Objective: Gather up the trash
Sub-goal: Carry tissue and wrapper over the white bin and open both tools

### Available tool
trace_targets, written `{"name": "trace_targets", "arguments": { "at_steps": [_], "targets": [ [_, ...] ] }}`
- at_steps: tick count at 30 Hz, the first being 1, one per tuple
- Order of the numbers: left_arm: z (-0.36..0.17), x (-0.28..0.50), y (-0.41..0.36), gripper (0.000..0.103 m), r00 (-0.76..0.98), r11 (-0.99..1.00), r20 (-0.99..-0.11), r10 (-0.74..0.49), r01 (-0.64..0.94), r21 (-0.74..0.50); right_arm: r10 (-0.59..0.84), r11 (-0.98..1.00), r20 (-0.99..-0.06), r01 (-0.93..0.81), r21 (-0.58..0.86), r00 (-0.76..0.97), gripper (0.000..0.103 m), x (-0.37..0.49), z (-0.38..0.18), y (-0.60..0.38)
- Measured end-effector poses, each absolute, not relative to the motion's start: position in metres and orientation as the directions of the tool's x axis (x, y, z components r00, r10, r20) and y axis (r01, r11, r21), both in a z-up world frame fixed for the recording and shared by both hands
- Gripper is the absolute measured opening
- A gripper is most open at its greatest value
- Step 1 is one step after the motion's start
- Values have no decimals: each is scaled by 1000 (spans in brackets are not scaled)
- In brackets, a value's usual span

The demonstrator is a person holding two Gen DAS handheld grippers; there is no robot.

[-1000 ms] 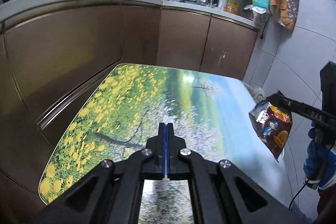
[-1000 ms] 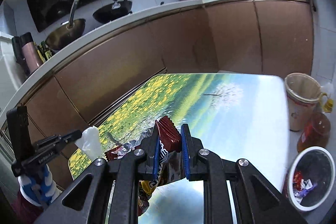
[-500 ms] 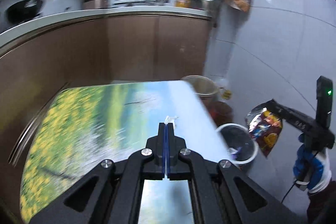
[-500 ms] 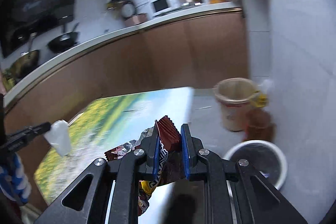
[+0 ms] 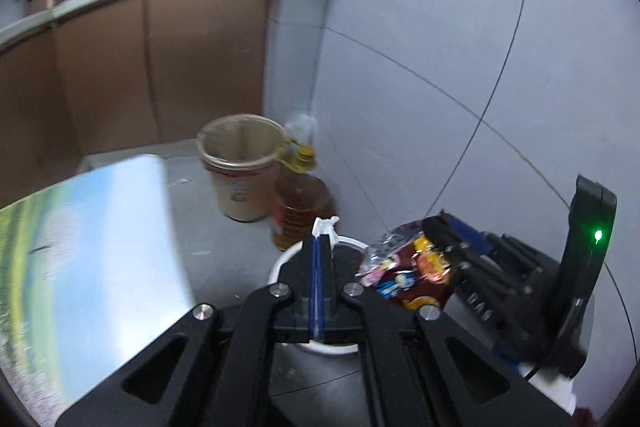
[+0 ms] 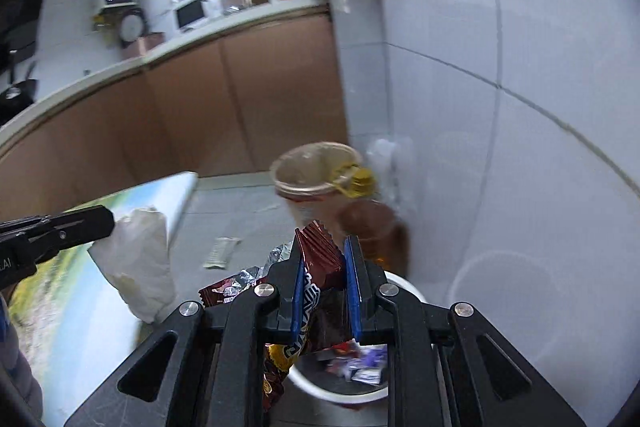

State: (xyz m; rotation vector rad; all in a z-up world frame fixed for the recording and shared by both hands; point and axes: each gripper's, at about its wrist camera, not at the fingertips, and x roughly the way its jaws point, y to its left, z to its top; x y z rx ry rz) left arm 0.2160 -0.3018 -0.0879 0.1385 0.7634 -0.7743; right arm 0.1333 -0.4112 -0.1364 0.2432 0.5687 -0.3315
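Swung over the bin, snack wrapper hangs lengthwise downward.

A crumpled dark-red snack wrapper with a silver foil lining and yellow print hangs low in the middle of the right wrist view, its pleated end sticking up between two blue pads and its lower part drooping over the rim of a round white trash bin. A white crumpled tissue hangs at the left of that view, pinched at its top; in the left wrist view only a small white tip of it shows at centre. The bin stands on the floor at bottom centre with small scraps of wrappers inside.
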Motion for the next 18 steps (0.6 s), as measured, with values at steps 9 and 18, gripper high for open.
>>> {"name": "trace_targets", "arguments": {
  "at_steps": [9,18],
  "targets": [
    [-147,260,-364,2,386,723,-731,-562,659,-208,-307,883,-646,462,81,699,26,167,-193,-448],
    [-165,271,-357,2,352,722,-739,-574,644,-254,-316,871,-694,488,59,647,53,186,-234,-460]
  ]
}}
